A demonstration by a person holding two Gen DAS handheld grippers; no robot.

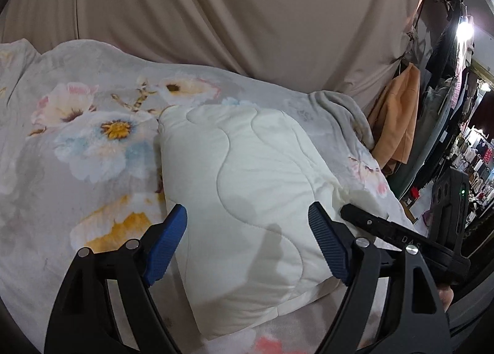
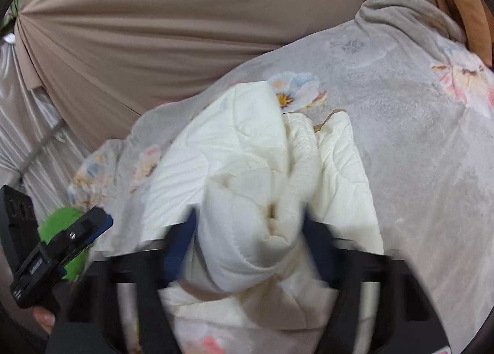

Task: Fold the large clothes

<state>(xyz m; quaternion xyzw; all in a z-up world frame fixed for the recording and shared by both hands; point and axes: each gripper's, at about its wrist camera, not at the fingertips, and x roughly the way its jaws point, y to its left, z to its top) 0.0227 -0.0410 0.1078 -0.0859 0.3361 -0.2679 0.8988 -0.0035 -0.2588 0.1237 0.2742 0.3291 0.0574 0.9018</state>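
Right wrist view: right gripper pinches the bunched white quilt.

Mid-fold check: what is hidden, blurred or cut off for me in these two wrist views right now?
- Right wrist: right gripper fingers motion-blurred; pad contact with the white quilted garment unclear.
- Left wrist: garment's near edge hidden behind left gripper.
- Left wrist: shop shelves too small.

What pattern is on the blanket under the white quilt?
Grey blanket with large pastel flowers; clearest in the left wrist view.
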